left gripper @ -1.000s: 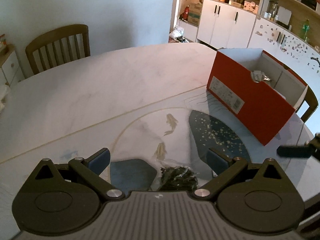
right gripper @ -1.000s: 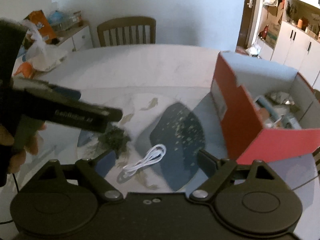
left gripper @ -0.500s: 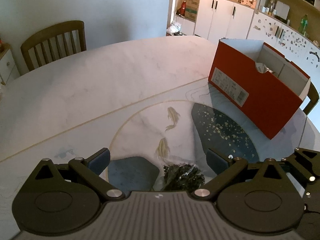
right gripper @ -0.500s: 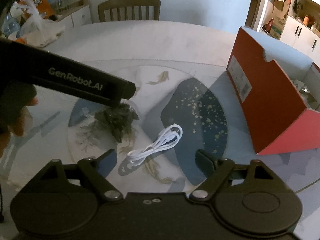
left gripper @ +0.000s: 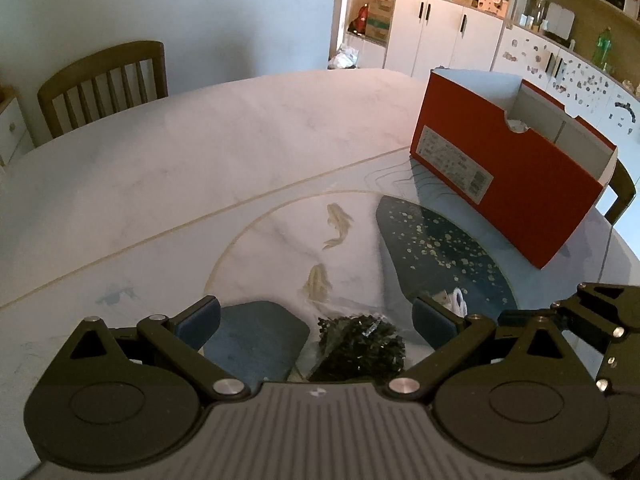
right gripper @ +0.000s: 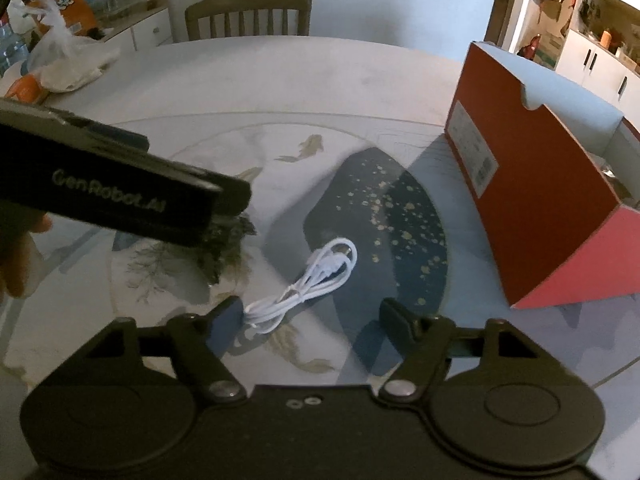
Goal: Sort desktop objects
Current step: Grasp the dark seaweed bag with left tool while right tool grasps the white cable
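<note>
Right wrist view: white cable (right gripper: 308,280) lies touching the wide-open, empty right gripper's (right gripper: 310,314) left fingertip, angled down at the table (right gripper: 280,80).

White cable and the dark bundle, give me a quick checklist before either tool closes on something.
1. Left tool open: ok.
2. Dark crinkly bundle between the left tool's fingers: ok, centred.
3. Right tool open: ok.
4. Coiled white cable between the right tool's fingers: not ok, it lies toward the left finger, one end at that fingertip.
5. Open red cardboard box free to receive items: ok, top open.
6. Tools clear of each other: cannot tell, they sit close.
</note>
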Demonstrator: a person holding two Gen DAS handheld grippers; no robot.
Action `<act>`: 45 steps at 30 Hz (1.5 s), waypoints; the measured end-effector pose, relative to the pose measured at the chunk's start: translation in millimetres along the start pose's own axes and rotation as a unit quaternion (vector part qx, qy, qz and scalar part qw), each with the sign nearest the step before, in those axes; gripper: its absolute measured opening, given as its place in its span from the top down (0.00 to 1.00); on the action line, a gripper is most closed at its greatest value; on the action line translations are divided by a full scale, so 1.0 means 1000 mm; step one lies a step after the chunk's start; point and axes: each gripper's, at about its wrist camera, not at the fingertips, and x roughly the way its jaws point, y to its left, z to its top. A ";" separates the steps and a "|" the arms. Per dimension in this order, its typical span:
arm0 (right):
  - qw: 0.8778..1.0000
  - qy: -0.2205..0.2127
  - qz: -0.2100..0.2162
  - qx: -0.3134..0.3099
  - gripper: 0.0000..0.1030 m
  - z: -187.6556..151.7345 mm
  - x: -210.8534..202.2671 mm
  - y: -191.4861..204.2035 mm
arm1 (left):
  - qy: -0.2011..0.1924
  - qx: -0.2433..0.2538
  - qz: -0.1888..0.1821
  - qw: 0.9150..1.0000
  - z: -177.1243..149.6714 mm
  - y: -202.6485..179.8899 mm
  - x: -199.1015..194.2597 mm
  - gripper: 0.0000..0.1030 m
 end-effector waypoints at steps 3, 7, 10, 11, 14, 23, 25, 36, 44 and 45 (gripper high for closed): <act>1.000 0.001 -0.001 0.009 0.39 0.000 0.000 -0.011 | -0.002 0.014 0.001 1.000 -0.004 -0.004 0.000 0.00; 1.000 0.001 0.002 0.021 0.50 0.001 0.000 -0.022 | 0.000 0.026 -0.002 1.000 -0.008 -0.008 0.001 0.00; 1.000 0.000 0.004 0.018 0.55 0.002 0.001 -0.023 | 0.002 0.031 -0.001 1.000 -0.010 -0.009 0.004 0.01; 1.000 -0.001 0.006 0.018 0.58 0.002 0.001 -0.023 | 0.004 0.032 0.000 0.999 -0.011 -0.009 0.005 0.01; 1.000 -0.004 0.009 0.013 0.64 0.001 -0.001 -0.021 | 0.008 0.037 0.000 0.999 -0.014 -0.010 0.008 0.01; 1.000 -0.008 0.013 0.010 0.82 0.001 -0.002 -0.023 | 0.012 0.048 -0.013 0.999 -0.019 -0.013 0.009 0.20; 1.000 -0.008 0.015 0.012 0.83 0.001 -0.001 -0.024 | 0.021 0.052 -0.013 0.998 -0.021 -0.015 0.012 0.22; 1.000 -0.005 0.014 0.020 0.84 0.001 -0.004 -0.028 | 0.030 0.056 -0.005 0.998 -0.021 -0.021 0.013 0.45; 0.999 -0.002 0.023 0.043 0.85 -0.002 -0.010 -0.041 | 0.036 0.032 -0.013 0.999 -0.020 -0.021 0.007 0.64; 0.999 -0.004 0.023 0.044 0.85 -0.003 -0.012 -0.042 | 0.035 0.030 -0.013 0.999 -0.020 -0.021 0.005 0.65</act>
